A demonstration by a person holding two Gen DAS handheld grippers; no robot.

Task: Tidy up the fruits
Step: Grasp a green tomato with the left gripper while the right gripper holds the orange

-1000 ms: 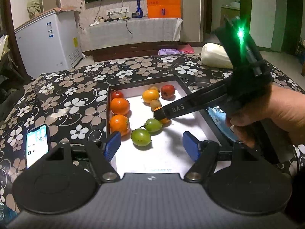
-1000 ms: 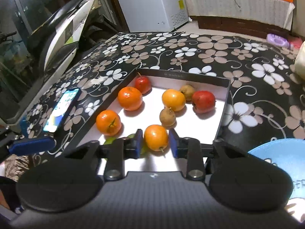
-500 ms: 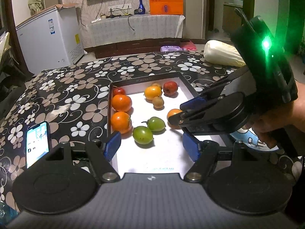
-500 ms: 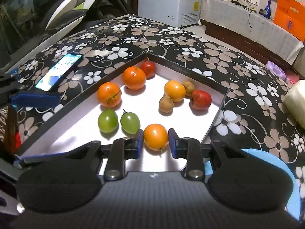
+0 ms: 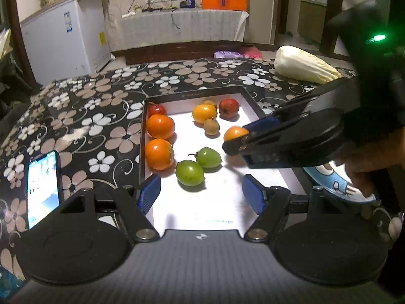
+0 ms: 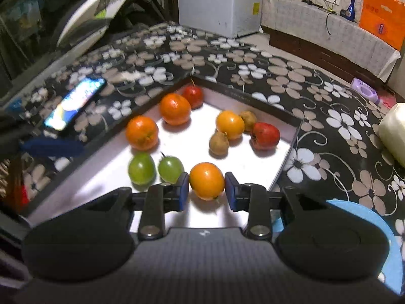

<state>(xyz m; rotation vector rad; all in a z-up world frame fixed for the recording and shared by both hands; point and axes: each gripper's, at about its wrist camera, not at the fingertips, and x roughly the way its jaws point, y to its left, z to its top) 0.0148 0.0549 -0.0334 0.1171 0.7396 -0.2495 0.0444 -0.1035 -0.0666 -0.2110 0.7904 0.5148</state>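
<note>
Low in the right wrist view, your right hand-held gripper (image 6: pixel 206 189) brackets the orange fruit (image 6: pixel 206 180), jaws just opening, thin gaps showing. Your left hand-held gripper (image 5: pixel 201 195) hangs wide, empty, over the tray (image 5: pixel 255 106) above the green fruits (image 5: pixel 189 172).

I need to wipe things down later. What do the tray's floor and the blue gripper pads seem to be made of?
Tray: probably glossy white card or plastic, since the floor reflects light. Blue pads: likely matte rubber or soft plastic, with no shine.
</note>
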